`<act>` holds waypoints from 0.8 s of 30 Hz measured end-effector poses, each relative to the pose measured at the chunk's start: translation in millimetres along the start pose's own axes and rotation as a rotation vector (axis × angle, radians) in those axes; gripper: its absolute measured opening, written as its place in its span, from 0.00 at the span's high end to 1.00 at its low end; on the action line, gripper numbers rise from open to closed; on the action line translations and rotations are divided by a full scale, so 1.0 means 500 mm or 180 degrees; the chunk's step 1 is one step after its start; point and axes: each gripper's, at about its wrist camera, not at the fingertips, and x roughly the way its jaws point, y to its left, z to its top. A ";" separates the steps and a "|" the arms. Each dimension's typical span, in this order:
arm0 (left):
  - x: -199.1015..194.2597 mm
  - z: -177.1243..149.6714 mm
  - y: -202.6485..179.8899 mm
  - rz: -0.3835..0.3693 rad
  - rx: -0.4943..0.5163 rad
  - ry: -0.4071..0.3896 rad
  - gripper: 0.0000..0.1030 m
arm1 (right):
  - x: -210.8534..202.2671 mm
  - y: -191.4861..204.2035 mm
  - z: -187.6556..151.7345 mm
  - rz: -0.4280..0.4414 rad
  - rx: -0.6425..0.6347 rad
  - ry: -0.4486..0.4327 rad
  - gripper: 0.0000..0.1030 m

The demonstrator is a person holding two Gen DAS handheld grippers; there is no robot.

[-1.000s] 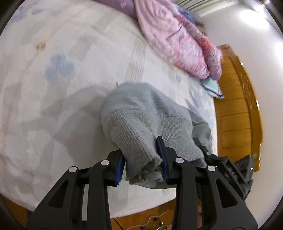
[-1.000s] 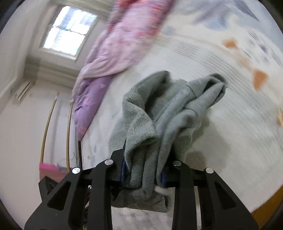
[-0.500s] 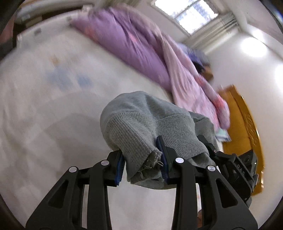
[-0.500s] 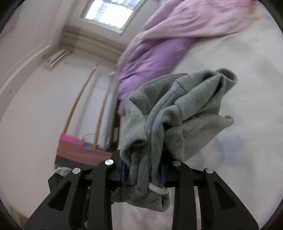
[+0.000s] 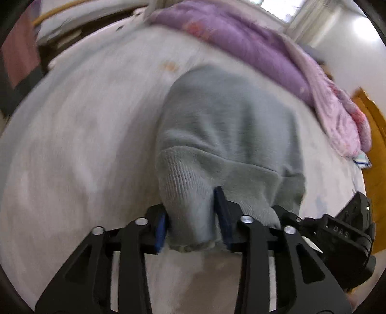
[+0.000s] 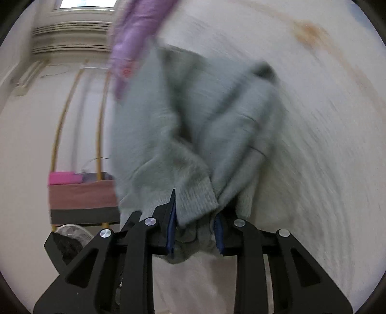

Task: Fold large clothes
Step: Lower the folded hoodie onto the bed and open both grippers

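While grey sweater (image 5: 226,145) hangs bunched over white bed (image 5: 79,149), near quilt (image 5: 243,43) at far edge: lower flat. Left gripper (image 5: 191,217), right gripper (image 6: 195,227) just loosening, hem between, seemingly still gripped.

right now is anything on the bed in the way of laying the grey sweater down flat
Nothing visible. The grey sweater hangs from both tools over bare white sheet. The purple quilt is bunched along the far edge of the bed, apart from it.

White bed (image 5: 72,145), purple quilt (image 5: 253,46), bright window (image 6: 86,3).
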 end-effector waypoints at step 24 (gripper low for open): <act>0.025 -0.031 -0.146 0.0168 0.0222 0.0067 0.40 | 0.094 0.141 0.187 -0.1171 -0.1518 0.0225 1.00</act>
